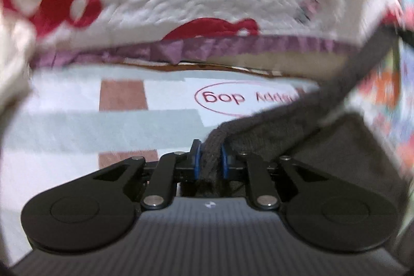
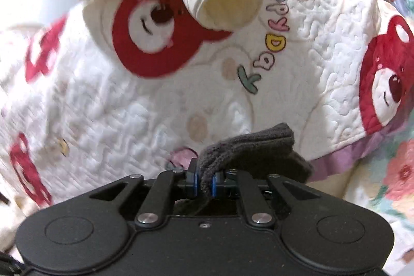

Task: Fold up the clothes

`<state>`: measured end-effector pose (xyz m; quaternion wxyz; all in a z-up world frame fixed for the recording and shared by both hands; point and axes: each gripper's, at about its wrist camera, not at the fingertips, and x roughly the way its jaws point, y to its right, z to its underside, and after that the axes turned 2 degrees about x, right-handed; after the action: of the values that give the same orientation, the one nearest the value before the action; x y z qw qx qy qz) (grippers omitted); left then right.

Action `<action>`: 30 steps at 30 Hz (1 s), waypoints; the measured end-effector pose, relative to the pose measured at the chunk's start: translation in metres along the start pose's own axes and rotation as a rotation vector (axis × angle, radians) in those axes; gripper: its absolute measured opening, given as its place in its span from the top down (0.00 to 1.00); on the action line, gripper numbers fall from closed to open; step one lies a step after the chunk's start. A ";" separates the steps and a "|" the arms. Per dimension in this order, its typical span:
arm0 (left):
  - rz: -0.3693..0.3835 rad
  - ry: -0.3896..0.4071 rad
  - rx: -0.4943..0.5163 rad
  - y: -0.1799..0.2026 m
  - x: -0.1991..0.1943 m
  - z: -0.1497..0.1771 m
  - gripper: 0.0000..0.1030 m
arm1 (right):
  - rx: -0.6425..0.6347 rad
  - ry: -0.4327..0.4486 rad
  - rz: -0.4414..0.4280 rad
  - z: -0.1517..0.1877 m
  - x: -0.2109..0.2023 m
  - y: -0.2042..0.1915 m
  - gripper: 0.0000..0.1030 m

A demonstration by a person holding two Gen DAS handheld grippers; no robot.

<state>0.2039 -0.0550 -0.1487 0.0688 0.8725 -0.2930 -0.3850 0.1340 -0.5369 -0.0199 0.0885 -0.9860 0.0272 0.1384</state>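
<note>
Your left claw (image 1: 209,157) pinches the edge of a dark grey knit garment (image 1: 297,126) above the striped bed sheet (image 1: 103,126), while your right claw (image 2: 204,183) clamps another bunched corner of it in front of the bear-print quilt (image 2: 129,107). You have the garment gripped at two points and raised; no fold appears made yet, so spreading and folding remain.

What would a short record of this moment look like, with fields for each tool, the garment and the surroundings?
left tool: shut on the dark grey knit garment
right tool: shut on another part of the garment
garment state: lifted, not yet folded
behind: white quilt with red bears and a purple frill
below the left tool: striped sheet with a circled print
</note>
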 end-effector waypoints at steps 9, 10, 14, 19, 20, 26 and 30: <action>-0.230 0.006 -0.095 -0.017 0.020 0.010 0.88 | 0.088 -0.348 0.130 0.070 0.140 0.049 0.54; -0.253 0.020 -0.063 -0.015 0.017 0.012 0.87 | 0.118 -0.346 0.124 0.075 0.136 0.054 0.51; -0.272 0.041 0.009 -0.009 0.003 0.018 0.85 | 0.092 -0.419 0.073 0.104 0.119 0.067 0.46; -0.165 0.085 0.073 0.014 -0.024 0.019 0.79 | -0.088 -0.545 -0.102 0.129 0.085 0.050 0.47; -0.129 0.077 0.109 0.023 -0.025 0.020 0.70 | -0.141 -0.563 -0.131 0.132 0.077 0.045 0.47; -0.066 -0.044 0.449 0.100 0.016 0.045 0.59 | -0.125 -0.551 0.167 0.132 0.057 0.131 0.43; -0.133 -0.122 0.528 0.121 0.059 0.051 0.54 | -0.054 -0.576 0.304 0.144 0.041 0.198 0.40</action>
<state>0.1434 -0.1820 -0.1793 -0.2041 0.8527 -0.3287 -0.3510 0.1194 -0.7069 -0.2008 0.0445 -0.8930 0.1442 0.4241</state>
